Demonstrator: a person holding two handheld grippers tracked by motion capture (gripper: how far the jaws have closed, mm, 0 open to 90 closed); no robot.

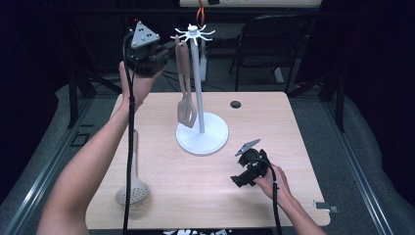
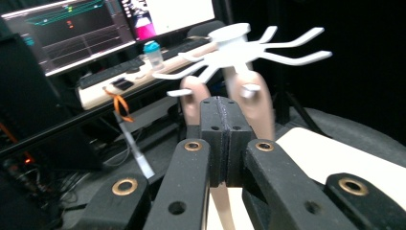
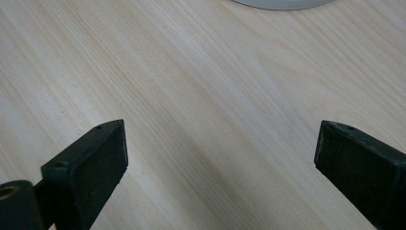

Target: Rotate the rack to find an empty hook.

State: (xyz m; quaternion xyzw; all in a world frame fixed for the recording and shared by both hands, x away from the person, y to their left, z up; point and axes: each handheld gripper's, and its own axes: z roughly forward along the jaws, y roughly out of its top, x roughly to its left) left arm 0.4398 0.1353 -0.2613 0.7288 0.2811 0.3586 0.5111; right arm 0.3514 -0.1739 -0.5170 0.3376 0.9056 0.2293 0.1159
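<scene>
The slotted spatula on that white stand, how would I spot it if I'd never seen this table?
Find the white rack, a pole on a round base mid-table with hooks on top. The beige slotted spatula hangs from a hook, blade down, beside the pole, the left gripper at its handle. Its neighbour, the round perforated skimmer, lies flat near the table's front left.

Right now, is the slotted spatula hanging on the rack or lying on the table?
Hanging: the spatula dangles from a prong of the rack, its blade above the table.
</scene>
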